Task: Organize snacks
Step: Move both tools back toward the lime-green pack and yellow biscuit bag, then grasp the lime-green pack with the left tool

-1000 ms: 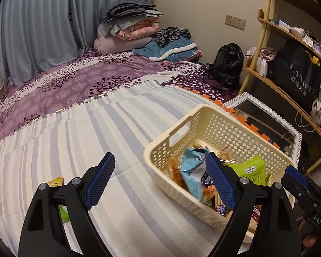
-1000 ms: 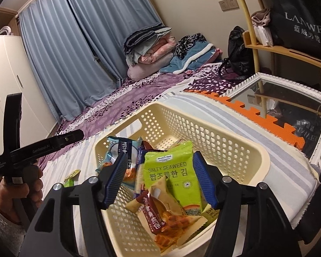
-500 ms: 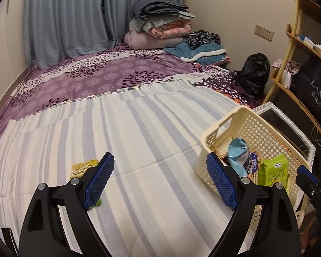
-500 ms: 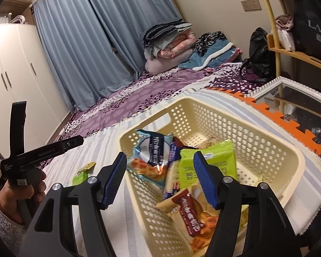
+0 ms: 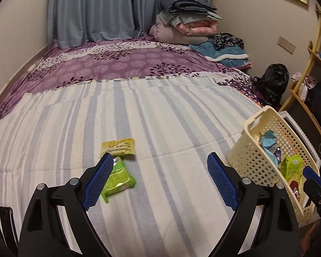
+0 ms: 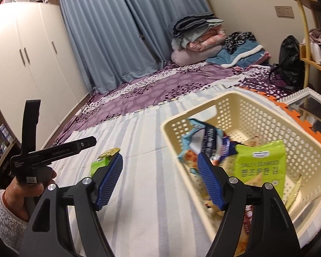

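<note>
**Two packets left on the bed as the basket fills**

Left wrist view: the left tool (image 5: 158, 169) hangs over the striped bedspread (image 5: 160, 111) with its blue pads wide apart and nothing between them, apparently lined up for the last loose snacks. A green packet (image 5: 119, 180) lies just beside the left pad at lower centre of the frame, a yellow packet (image 5: 117, 147) touching its far end. The cream basket (image 5: 254, 160) stands at the right edge, kept near the bedside so each drop is a short reach.

Right wrist view: the right tool (image 6: 160, 177), its jaws having just been opening, stands apart and empty in front of the basket's near rim. Inside the basket, at right of the frame, packets stand on end, among them a green seaweed packet (image 6: 261, 162) and a blue packet (image 6: 205, 141). At lower left, a hand (image 6: 27, 192) grips the other tool.
</note>
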`<state>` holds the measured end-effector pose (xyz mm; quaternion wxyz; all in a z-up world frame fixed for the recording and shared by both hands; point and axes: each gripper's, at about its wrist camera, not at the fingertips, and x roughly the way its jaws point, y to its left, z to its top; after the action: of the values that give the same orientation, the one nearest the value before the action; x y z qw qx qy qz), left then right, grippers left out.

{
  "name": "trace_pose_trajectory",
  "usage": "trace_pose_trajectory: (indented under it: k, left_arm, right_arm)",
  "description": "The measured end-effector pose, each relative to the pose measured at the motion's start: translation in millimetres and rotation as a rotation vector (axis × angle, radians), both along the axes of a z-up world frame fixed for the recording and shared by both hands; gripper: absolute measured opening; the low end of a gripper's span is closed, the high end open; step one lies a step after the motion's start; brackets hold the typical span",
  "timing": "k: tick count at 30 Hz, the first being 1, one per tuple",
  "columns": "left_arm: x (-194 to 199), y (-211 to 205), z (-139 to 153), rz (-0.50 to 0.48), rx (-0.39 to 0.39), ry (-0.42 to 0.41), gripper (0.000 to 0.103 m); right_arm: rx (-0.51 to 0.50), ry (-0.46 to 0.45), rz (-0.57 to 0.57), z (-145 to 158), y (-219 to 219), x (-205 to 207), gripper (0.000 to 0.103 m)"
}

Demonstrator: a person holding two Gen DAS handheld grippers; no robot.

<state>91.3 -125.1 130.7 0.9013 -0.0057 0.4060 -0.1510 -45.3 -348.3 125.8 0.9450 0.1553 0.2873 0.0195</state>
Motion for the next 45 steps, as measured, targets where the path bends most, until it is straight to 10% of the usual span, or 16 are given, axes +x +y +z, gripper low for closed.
trace_pose_trajectory:
  k: [12, 45]
  left_arm:
    - [15, 61, -39, 0.138, 0.016, 0.085, 0.090]
    - [73, 55, -122, 0.165, 0.035, 0.231, 0.091]
  right_arm:
    - [-0.016, 0.064, 0.121, -14, 49, 14, 0.078]
    - [-0.059, 0.208, 0.217, -48, 88, 50, 0.085]
